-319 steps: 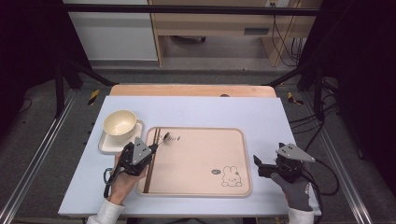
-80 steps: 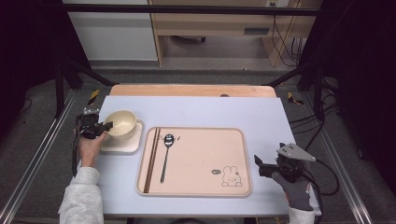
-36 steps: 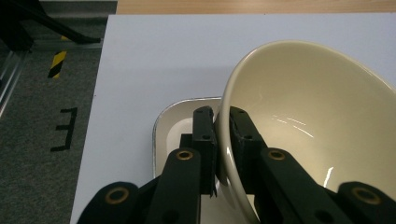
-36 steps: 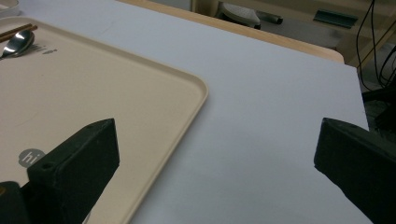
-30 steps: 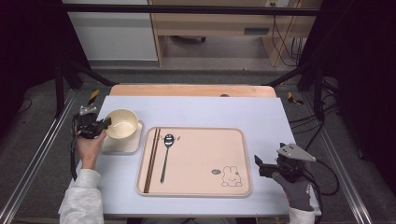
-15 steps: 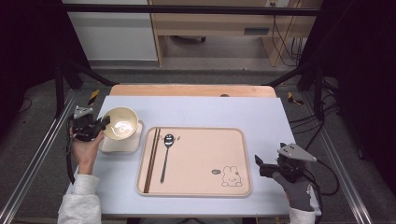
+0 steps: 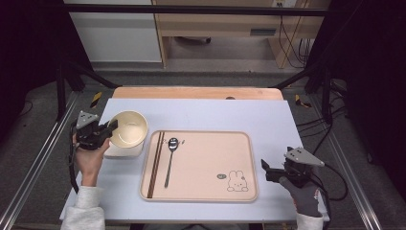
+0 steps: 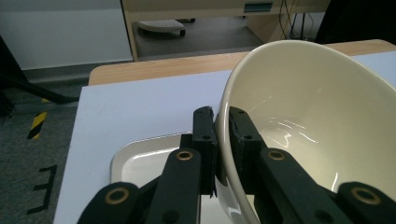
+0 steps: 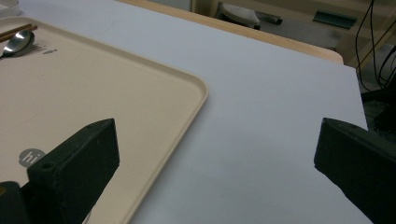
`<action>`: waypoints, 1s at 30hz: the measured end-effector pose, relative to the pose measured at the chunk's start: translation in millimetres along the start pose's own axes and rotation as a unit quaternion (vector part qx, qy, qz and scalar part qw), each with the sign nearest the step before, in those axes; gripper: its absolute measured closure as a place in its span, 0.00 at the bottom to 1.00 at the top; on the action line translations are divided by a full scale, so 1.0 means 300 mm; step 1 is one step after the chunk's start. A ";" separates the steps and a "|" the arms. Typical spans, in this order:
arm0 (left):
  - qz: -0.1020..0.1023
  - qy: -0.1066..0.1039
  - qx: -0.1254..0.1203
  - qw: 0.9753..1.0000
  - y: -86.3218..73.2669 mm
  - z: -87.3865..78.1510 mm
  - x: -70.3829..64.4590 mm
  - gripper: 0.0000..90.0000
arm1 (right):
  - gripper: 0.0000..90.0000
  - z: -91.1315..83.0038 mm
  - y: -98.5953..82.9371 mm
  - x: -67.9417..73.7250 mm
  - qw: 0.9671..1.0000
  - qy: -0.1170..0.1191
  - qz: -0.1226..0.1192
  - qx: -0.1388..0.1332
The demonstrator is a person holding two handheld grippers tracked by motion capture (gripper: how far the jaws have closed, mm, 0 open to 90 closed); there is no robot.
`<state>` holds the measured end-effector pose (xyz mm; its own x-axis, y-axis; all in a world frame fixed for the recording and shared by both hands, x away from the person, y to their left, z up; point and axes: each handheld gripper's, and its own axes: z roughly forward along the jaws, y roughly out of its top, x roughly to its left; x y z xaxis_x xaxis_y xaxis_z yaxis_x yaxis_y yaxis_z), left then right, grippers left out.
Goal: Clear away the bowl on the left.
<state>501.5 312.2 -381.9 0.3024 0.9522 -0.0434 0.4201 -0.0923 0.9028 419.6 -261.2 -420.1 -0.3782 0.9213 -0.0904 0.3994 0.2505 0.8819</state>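
Bowl (image 7: pixel 128 128) placement onto the tray (image 7: pixel 201 187) is, we judge, under way. We note the bowl now tilts up off its white dish (image 7: pixel 125 150) at far left; half a second ago it sat flatter, so lifting has begun. Chopsticks (image 7: pixel 155 164) and spoon (image 7: pixel 169 160) lie at the tray's left. The left gripper (image 8: pixel 221 140) view confirms the rim pinched between near-closed jaws. The right gripper (image 7: pixel 269 171) rests near right, wide open, empty.

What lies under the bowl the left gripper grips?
A white plate sits on the table below the tilted bowl, which the left gripper clamps by its rim. The bowl covers the plate's middle.
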 end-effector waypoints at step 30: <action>0.049 -0.069 -0.011 0.996 0.024 0.045 -0.302 0.92 | 0.00 0.000 0.001 0.004 1.000 -0.001 -0.003 0.000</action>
<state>488.6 221.3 -377.3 0.4573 0.8893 -0.0110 0.3642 -0.1760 0.9145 419.2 -260.1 -420.0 -0.3796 0.9202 -0.0957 0.3969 0.2554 0.8816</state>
